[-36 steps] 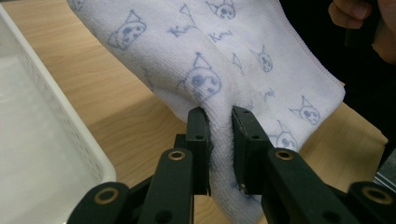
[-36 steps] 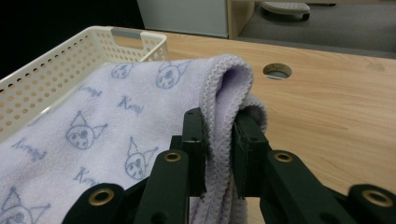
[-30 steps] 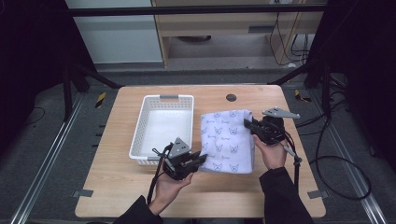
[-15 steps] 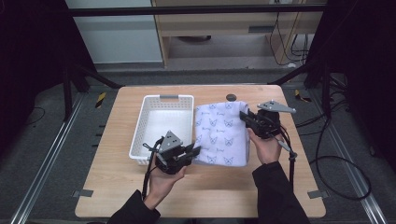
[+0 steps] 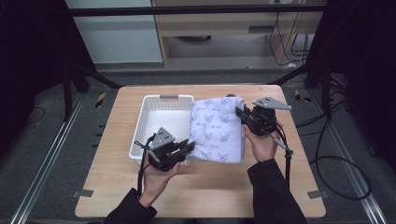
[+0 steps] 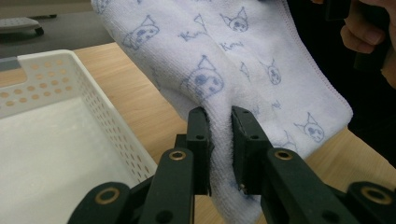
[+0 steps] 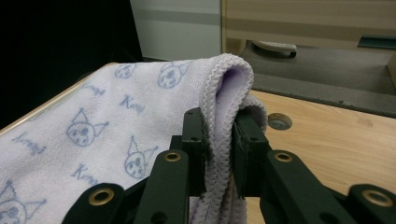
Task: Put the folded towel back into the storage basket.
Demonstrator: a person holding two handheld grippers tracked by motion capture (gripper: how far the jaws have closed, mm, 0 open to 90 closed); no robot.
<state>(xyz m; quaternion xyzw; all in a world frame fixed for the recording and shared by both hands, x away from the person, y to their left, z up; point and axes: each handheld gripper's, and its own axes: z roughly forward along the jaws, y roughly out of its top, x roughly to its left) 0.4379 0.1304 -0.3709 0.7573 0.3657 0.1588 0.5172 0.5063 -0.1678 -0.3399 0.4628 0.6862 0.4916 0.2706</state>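
Observation:
A folded white towel printed with blue cat faces hangs between both grippers, just right of a white perforated basket. My left gripper is shut on the towel's near-left corner, and the cloth bunches between its jaws. My right gripper is shut on the far-right folded edge, whose hem loops over the jaws. The basket is empty and lies left of the left gripper.
The wooden table has bare room at the front and right. A round hole in the tabletop lies beyond the right gripper. Dark frame posts and cables surround the table.
Both grippers have carried the towel leftward and slightly away from the person, so its left edge now reaches the basket's right wall. Both holds stay the same.

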